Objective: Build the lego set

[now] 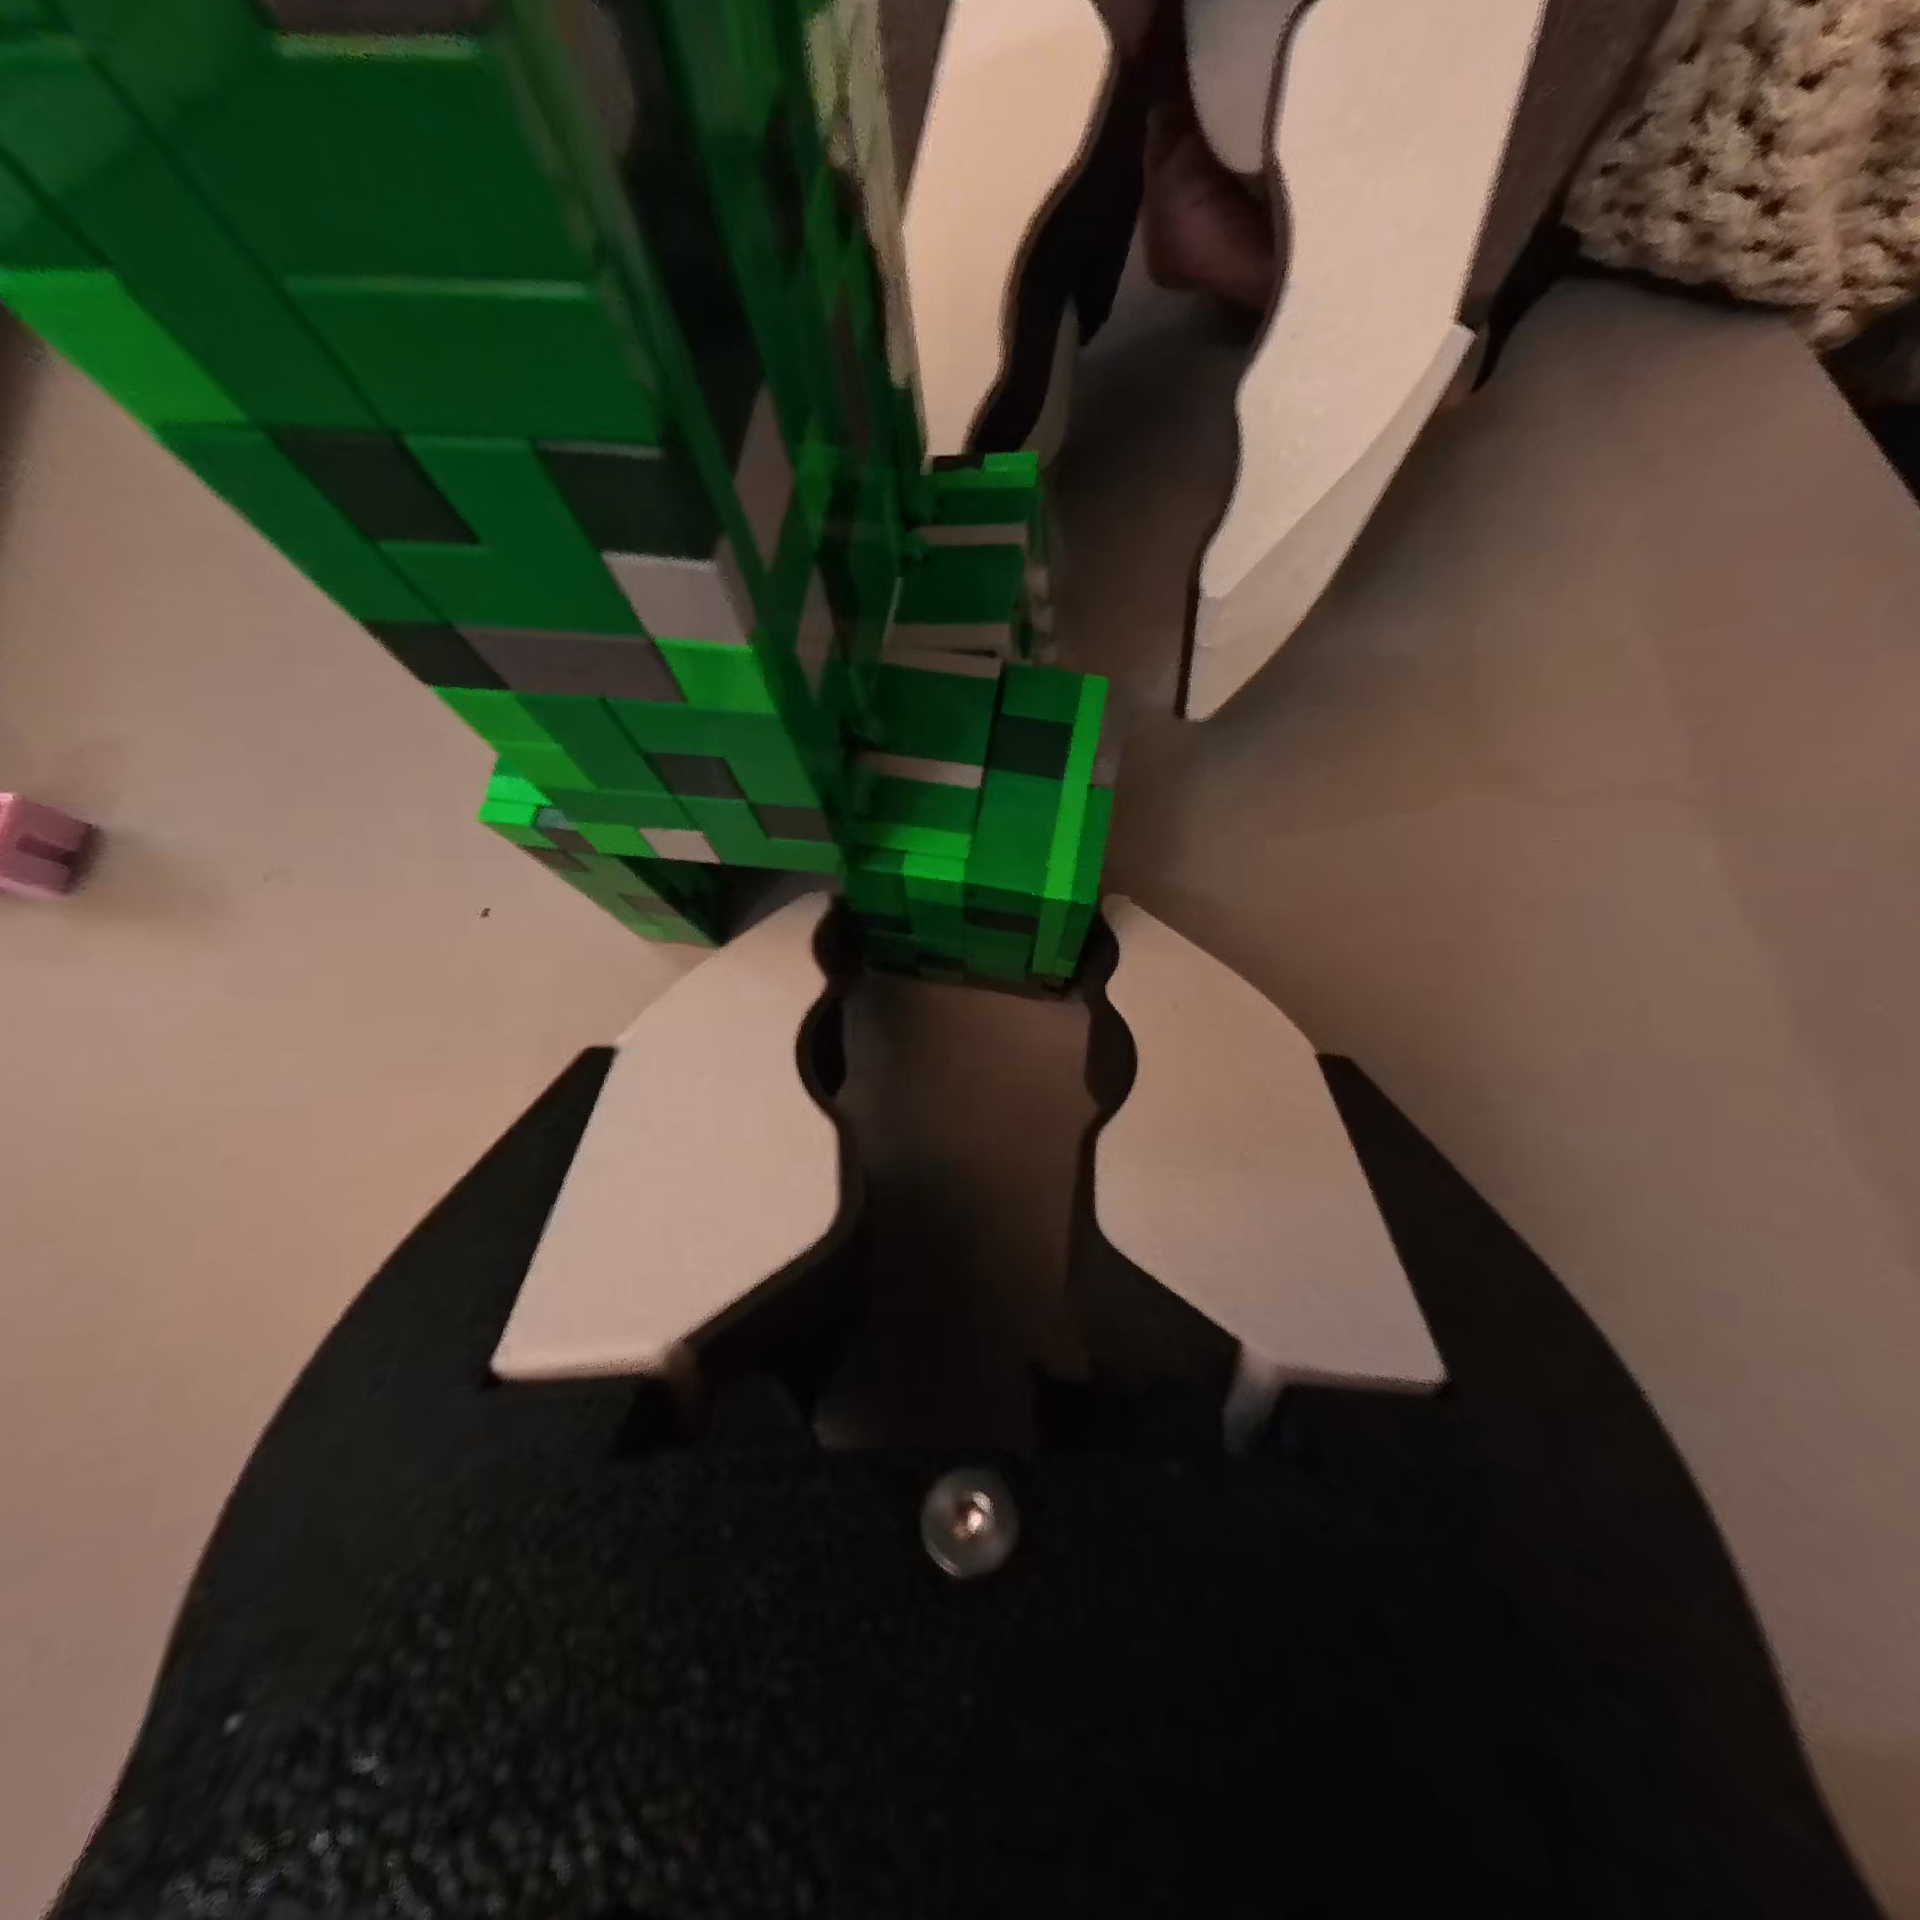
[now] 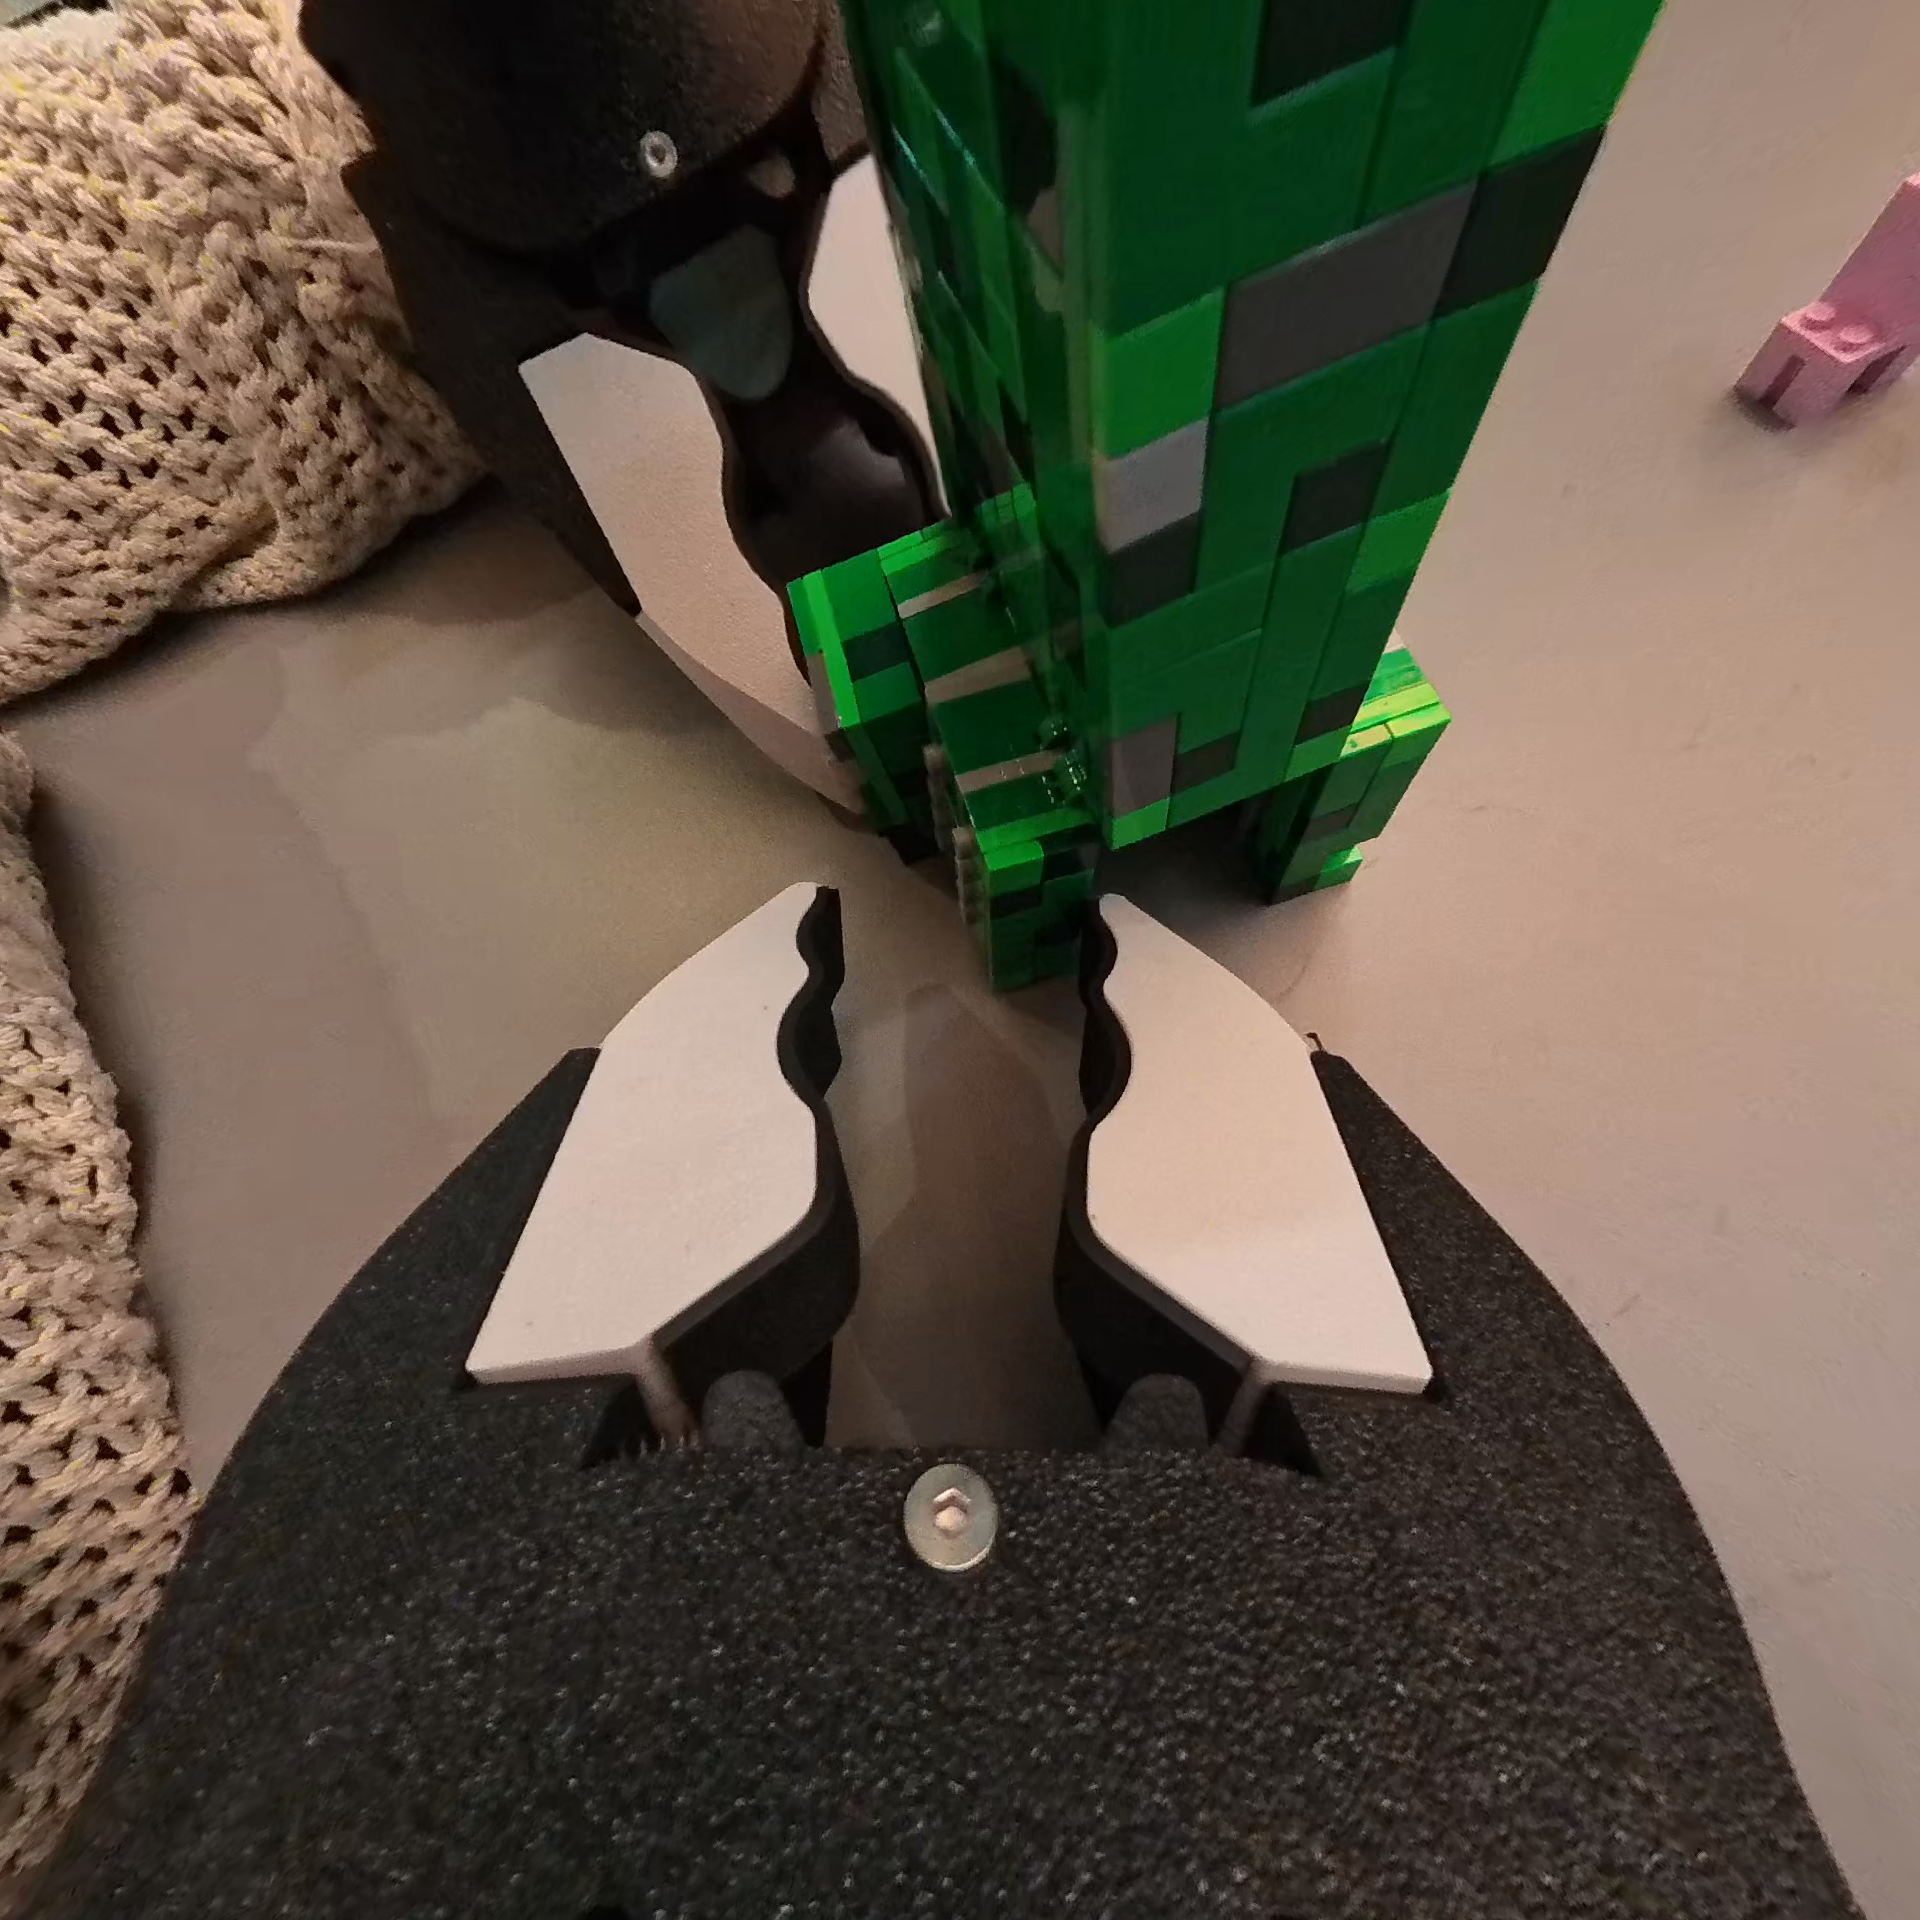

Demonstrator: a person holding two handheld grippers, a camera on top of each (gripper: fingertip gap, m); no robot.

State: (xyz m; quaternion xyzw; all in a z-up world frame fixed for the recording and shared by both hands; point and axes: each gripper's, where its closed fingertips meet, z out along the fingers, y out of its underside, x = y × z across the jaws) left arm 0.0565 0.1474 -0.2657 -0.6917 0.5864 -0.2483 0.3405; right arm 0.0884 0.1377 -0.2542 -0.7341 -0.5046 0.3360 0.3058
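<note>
A tall green lego figure [image 1: 499, 343] with grey and dark squares stands upright on the beige table [image 1: 1507, 883]; it also shows in the right wrist view [image 2: 1278, 436]. My left gripper [image 1: 966, 925] is shut on the figure's near foot block [image 1: 997, 831], one fingertip on each side. One of its fingers [image 2: 707, 582] shows in the right wrist view against that foot [image 2: 873, 665]. My right gripper [image 2: 966, 914] is open and empty, low on the table, with its right fingertip beside another green foot [image 2: 1023, 935]. Its white fingers [image 1: 1330, 364] show beyond the figure in the left wrist view.
A small pink lego piece [image 1: 36, 842] lies on the table to the side, also in the right wrist view [image 2: 1839, 332]. A beige knitted blanket [image 2: 156, 364] borders the table edge, seen too in the left wrist view [image 1: 1766, 156].
</note>
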